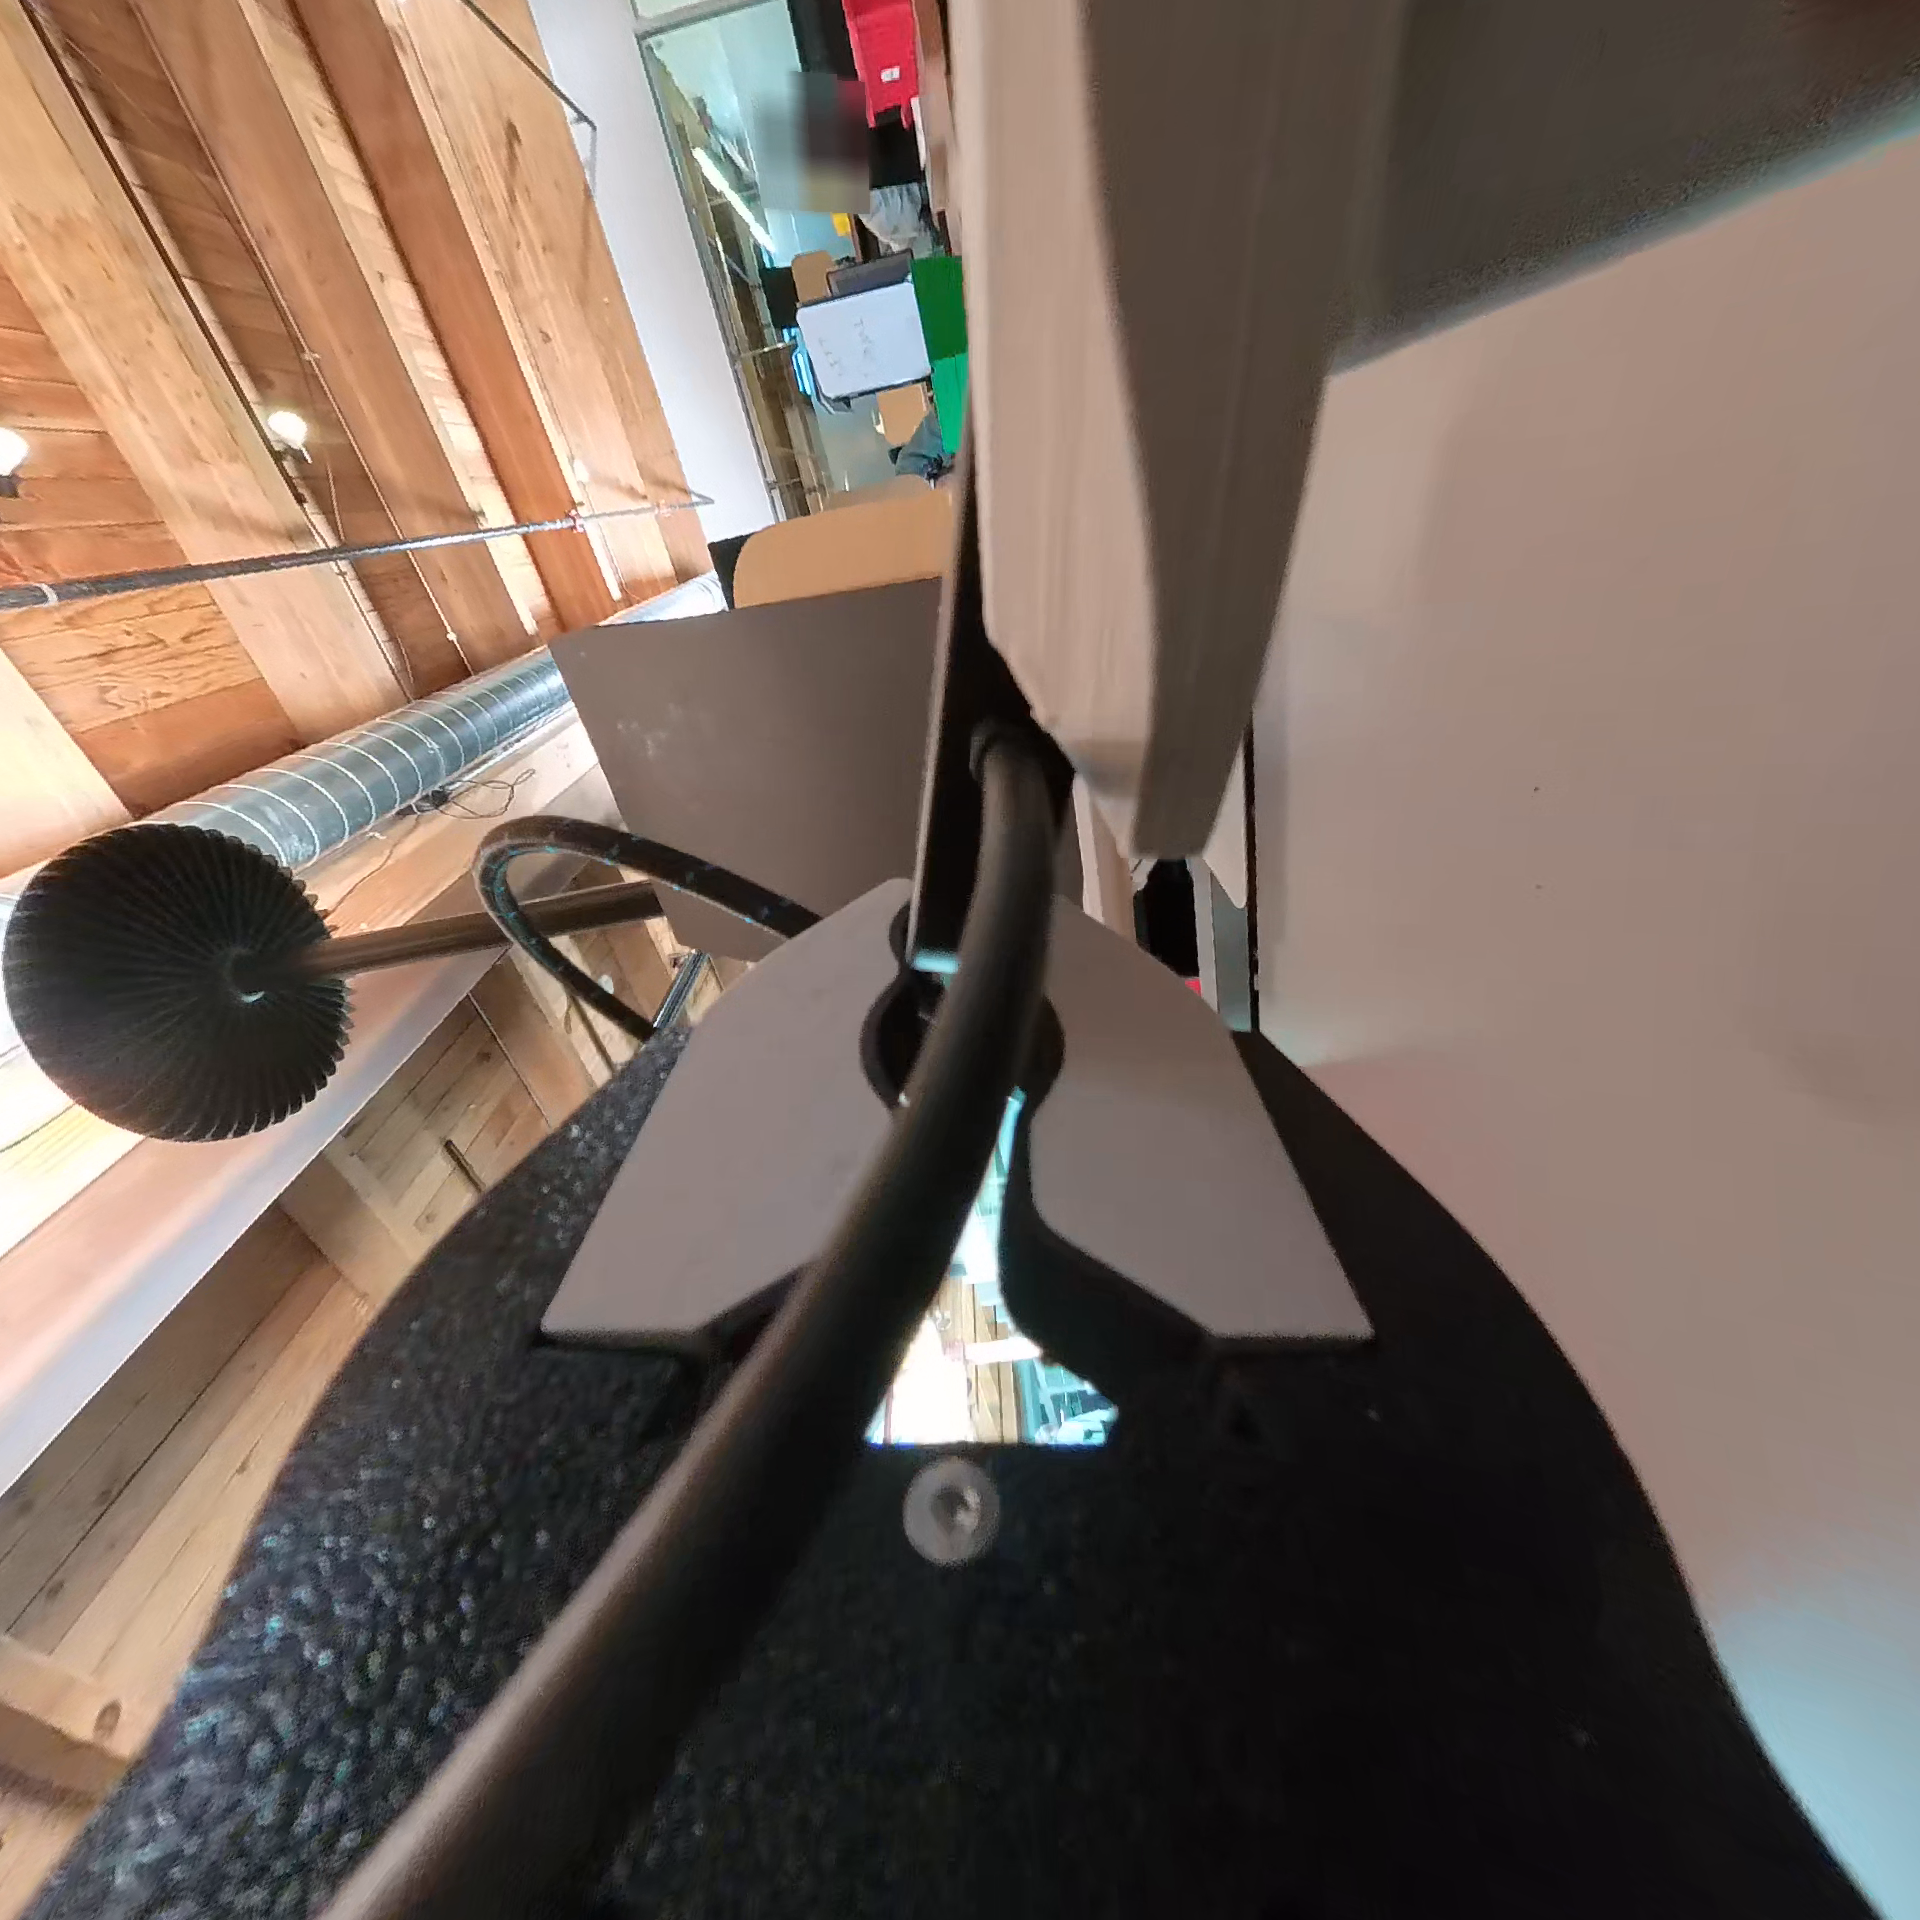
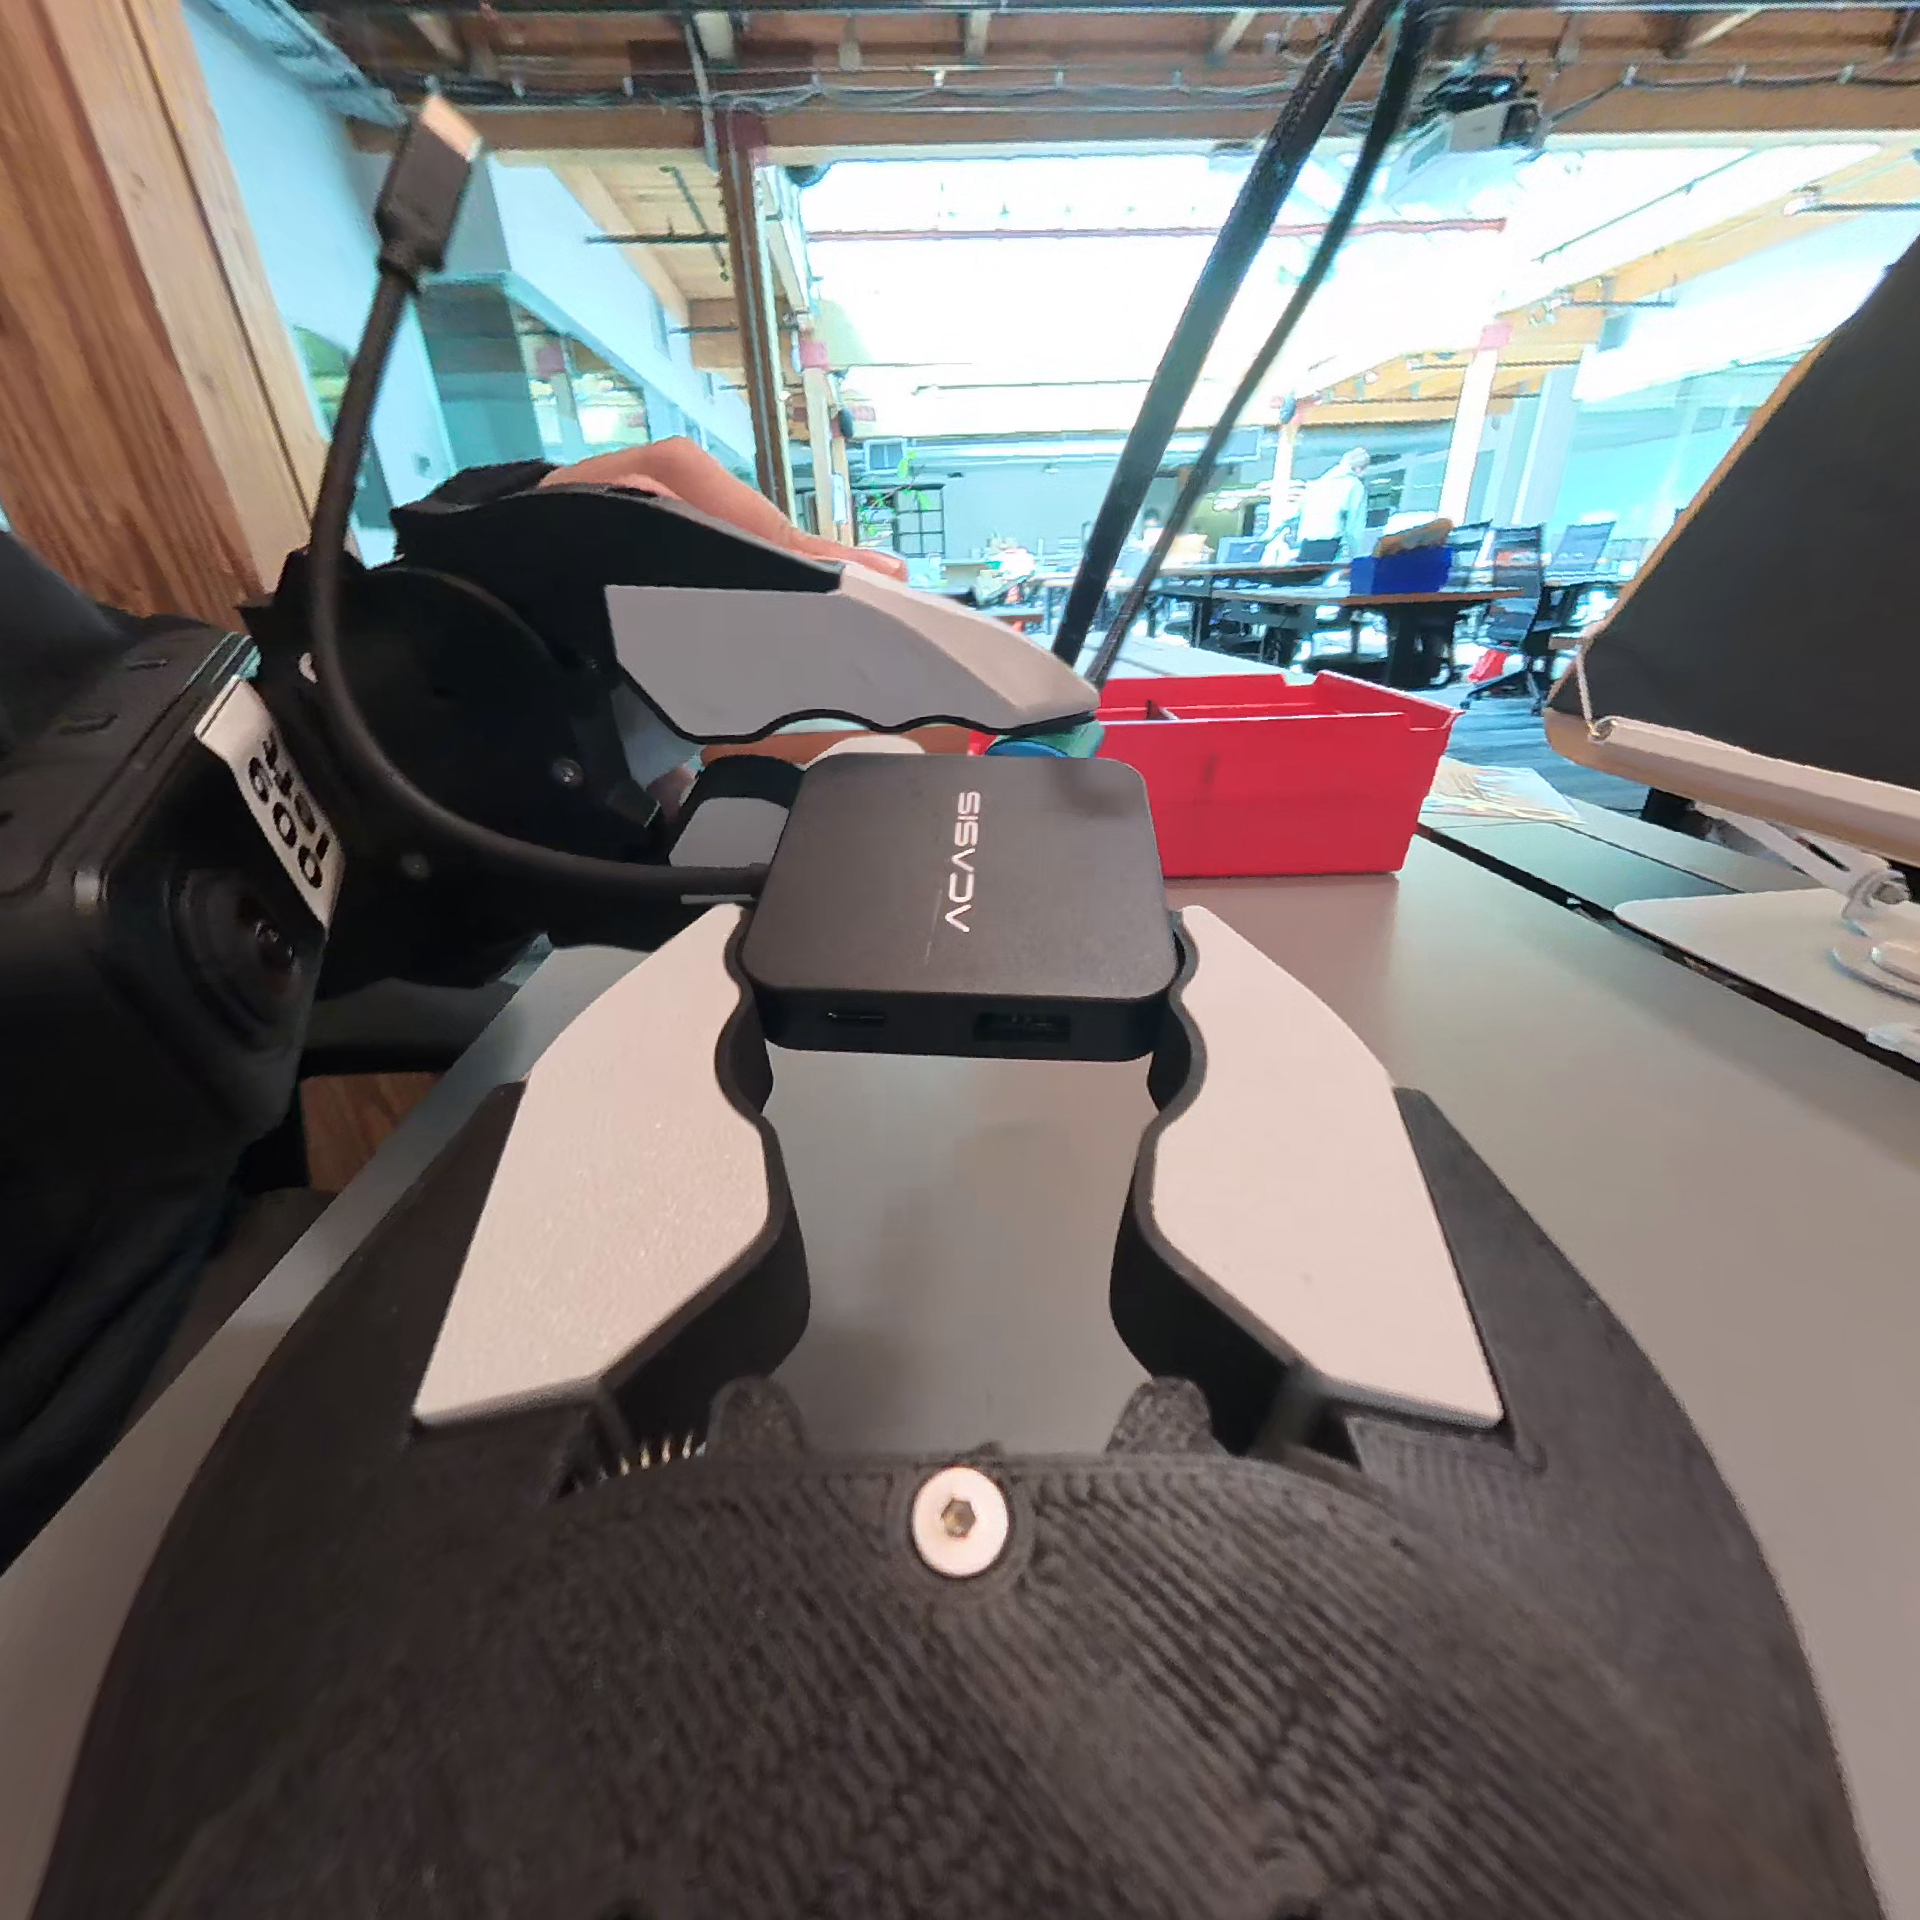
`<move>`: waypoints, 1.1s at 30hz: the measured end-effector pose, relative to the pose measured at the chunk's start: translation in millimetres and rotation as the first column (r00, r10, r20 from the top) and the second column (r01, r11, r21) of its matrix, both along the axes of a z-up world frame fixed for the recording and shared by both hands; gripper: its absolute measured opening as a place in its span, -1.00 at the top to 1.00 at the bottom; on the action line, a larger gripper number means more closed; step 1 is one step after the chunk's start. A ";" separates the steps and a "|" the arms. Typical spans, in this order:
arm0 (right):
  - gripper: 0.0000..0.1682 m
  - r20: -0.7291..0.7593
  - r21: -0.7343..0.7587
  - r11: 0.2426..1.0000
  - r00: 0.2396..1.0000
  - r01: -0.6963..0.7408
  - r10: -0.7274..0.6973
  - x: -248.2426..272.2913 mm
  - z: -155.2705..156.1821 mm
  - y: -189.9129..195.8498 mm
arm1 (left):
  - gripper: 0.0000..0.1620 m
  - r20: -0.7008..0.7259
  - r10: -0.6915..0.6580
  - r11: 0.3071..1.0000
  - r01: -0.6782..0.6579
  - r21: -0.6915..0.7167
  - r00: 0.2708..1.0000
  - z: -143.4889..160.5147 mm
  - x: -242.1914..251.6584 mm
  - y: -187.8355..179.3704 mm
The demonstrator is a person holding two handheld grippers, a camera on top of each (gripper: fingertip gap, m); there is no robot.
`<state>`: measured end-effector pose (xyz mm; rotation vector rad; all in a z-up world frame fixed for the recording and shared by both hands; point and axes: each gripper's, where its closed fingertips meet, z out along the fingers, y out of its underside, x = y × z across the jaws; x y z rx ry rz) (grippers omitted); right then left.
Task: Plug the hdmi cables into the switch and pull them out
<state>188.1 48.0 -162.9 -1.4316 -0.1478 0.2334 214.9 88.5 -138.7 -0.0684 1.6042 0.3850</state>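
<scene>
My right gripper (image 2: 961, 935) is shut on the black switch box (image 2: 956, 842) and pins it on the grey table (image 2: 1455, 1091). Two empty ports show on the box's near side. A black hdmi cable (image 2: 343, 436) enters the box's left side and loops up to a free plug (image 2: 426, 187) in the air. My left gripper lies on its side behind the box, with its upper finger (image 2: 831, 644) above the box's far edge. In the left wrist view my left gripper (image 1: 971, 935) has its jaws close together, and the cable (image 1: 935, 1122) runs through the gap.
A red bin (image 2: 1268, 769) stands just behind the switch. A tilted monitor (image 2: 1766, 582) on a stand is at the right. Two dark cables (image 2: 1195, 343) slant up from behind the bin. A wooden post (image 2: 104, 312) is at the left, and the left gripper's camera (image 2: 208, 935) is beside it.
</scene>
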 end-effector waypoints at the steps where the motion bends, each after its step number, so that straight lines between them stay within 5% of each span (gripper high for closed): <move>1: 0.13 -0.005 0.006 1.000 1.000 0.016 -0.016 1.4 0.5 1.3 | 0.86 0.005 0.011 1.000 -0.011 0.001 1.000 0.3 0.2 1.7; 8: 0.13 -0.093 0.013 0.999 0.995 0.039 -0.038 14.6 0.1 -2.5 | 0.85 0.028 -0.014 1.000 0.014 0.003 1.000 2.5 1.3 -3.7; 33: 0.13 -0.059 -0.024 0.997 0.995 -0.079 0.078 1.6 -7.4 -10.1 | 0.88 -0.110 -0.185 0.983 0.184 -0.016 0.977 -17.0 -4.8 -15.0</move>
